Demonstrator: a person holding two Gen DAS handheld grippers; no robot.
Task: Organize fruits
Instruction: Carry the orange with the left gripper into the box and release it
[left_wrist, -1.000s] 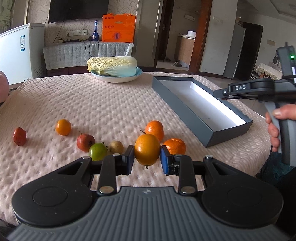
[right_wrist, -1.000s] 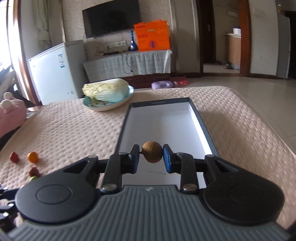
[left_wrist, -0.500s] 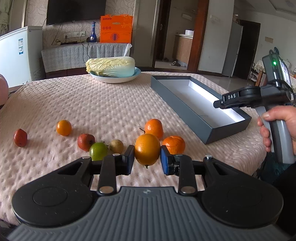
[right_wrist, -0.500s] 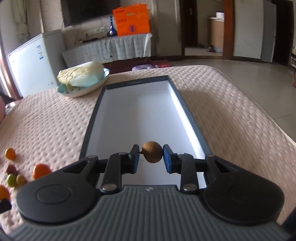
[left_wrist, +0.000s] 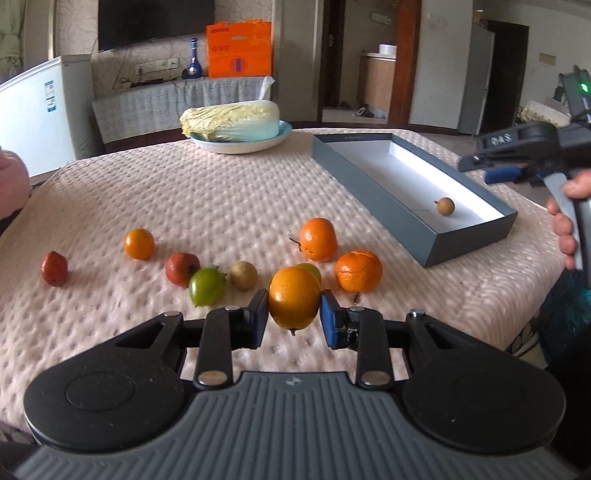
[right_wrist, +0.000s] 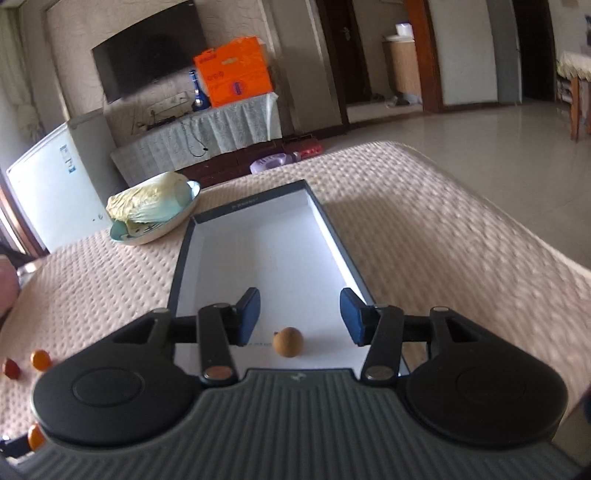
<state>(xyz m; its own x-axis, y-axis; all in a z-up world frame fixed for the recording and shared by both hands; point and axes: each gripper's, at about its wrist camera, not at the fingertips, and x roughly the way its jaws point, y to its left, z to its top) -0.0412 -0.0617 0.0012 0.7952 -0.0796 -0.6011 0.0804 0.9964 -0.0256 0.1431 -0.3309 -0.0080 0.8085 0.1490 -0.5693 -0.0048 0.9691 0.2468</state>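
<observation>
The orange (left_wrist: 294, 298), low centre in the left view, is clamped across its middle by the left tongs (left_wrist: 294, 318); firm, smooth and roundish, it likely rolls if let go carelessly. In the right view, the right tongs (right_wrist: 300, 318) are opening, nothing between them; the small brown fruit (right_wrist: 288, 341) lies below in the grey box (right_wrist: 180, 269). Other fruits rest on the padded surface (left_wrist: 207, 199).

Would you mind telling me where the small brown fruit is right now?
The small brown fruit lies on the white floor of the grey box, near its front end, below the right gripper, whose jaws are opening and clear of it.
</observation>
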